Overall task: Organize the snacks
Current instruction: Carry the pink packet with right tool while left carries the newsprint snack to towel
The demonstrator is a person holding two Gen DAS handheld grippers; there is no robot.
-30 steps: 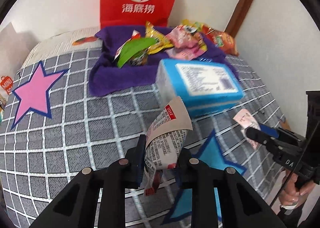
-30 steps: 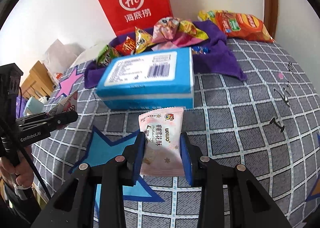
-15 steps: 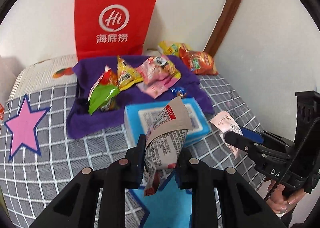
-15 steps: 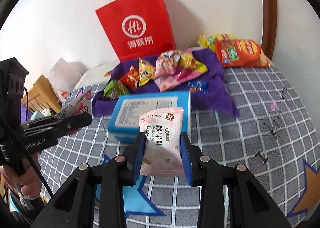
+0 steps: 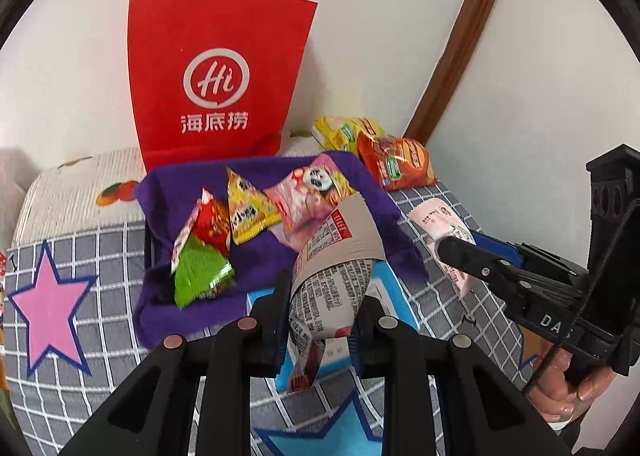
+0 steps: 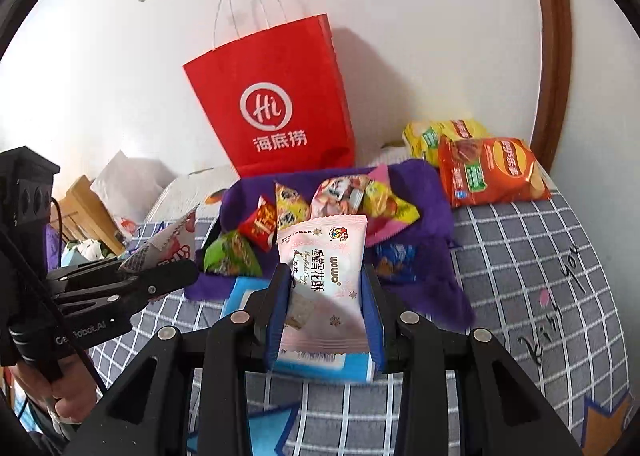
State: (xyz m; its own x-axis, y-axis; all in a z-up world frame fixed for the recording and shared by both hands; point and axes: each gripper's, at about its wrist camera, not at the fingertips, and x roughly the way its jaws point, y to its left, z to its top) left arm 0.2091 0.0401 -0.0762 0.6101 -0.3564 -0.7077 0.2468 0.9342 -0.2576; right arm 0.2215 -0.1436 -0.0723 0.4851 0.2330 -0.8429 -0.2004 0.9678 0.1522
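Note:
My left gripper (image 5: 320,316) is shut on a grey-and-red printed snack packet (image 5: 334,272), held above the blue box (image 5: 394,296). My right gripper (image 6: 326,312) is shut on a pink snack packet (image 6: 324,280), also held in the air; it shows in the left wrist view (image 5: 440,228). Several small snacks (image 6: 304,215) lie on a purple cloth (image 6: 424,191) further back. A red paper bag (image 6: 276,111) stands upright against the wall behind the cloth. The left gripper and its packet show in the right wrist view (image 6: 168,252).
Two chip bags, orange (image 6: 488,171) and yellow (image 6: 436,135), lie at the back right by a brown door frame (image 6: 552,55). The grey checked bedspread (image 6: 540,256) has star patches (image 5: 48,304). A pillow (image 5: 80,183) lies at the back left.
Both grippers have risen and pulled back with their packets. The red bag now shows whole and the blue box sits low, mostly hidden behind the fingers.

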